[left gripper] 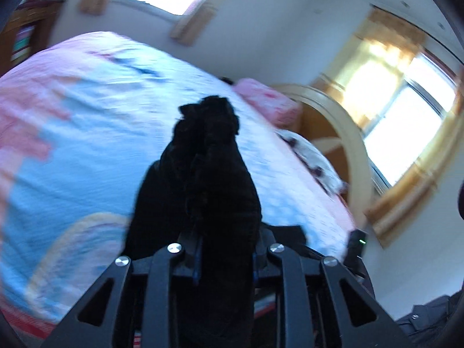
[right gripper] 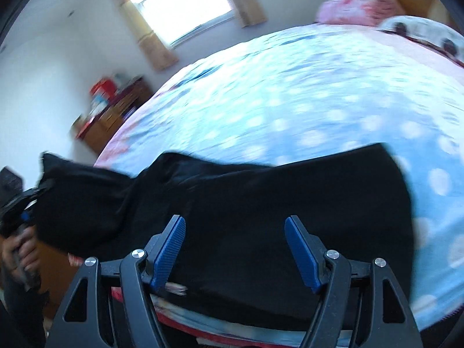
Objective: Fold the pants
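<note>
The black pants (right gripper: 261, 203) lie across the near part of the bed, with one end lifted off to the left. My left gripper (left gripper: 224, 255) is shut on that end of the pants (left gripper: 203, 174), and the bunched cloth stands up between its fingers and hides the tips. In the right wrist view the left gripper (right gripper: 26, 211) shows at the far left, holding the raised cloth above the bed edge. My right gripper (right gripper: 235, 249) is open and empty, its blue pads (right gripper: 169, 249) spread just above the pants near the bed's front edge.
The bed (right gripper: 290, 101) has a light blue and pink spotted cover. A pink pillow (right gripper: 356, 5) and a white patterned pillow (right gripper: 420, 32) lie at its head by a wooden headboard (left gripper: 342, 127). A wooden dresser (right gripper: 113, 113) stands by the wall under a window (right gripper: 177, 3).
</note>
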Motion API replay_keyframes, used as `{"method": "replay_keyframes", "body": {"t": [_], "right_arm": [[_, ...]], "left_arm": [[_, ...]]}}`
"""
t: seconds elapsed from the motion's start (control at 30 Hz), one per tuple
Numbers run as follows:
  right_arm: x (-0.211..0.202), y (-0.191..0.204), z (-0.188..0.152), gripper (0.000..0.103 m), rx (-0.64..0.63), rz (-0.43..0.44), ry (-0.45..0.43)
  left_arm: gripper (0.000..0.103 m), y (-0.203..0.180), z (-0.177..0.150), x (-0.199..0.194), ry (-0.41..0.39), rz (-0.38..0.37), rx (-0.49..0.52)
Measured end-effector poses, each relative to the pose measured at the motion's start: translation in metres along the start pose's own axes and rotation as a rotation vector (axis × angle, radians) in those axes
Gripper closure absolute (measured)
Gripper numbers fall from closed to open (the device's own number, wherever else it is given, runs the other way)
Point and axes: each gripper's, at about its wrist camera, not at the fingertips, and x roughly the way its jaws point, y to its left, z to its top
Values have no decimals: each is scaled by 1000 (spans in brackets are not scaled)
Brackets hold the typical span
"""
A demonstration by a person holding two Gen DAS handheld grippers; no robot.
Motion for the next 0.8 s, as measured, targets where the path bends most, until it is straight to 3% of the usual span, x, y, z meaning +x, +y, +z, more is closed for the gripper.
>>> {"method": "replay_keyframes", "body": {"t": [0.2,0.43,0.57,0.73,0.8], "right_arm": [[-32,-44,4,31,120,-47,-88],[-57,-79,6,31,177,-97,-155],[-64,-102,3,31,237,-113,-185],[-76,-130,2,30,334,-123,-241],[-82,-138,2,30,357,-133,-262]], "left_arm": [[79,-82,3,68,114,-129,100],[79,-146,-15,145,244,-202,154],[79,-165,-27,188,283,-173,192],[74,-165,-52,244,314,-67,196],[60,-165,-62,262,330,-64,179]]}}
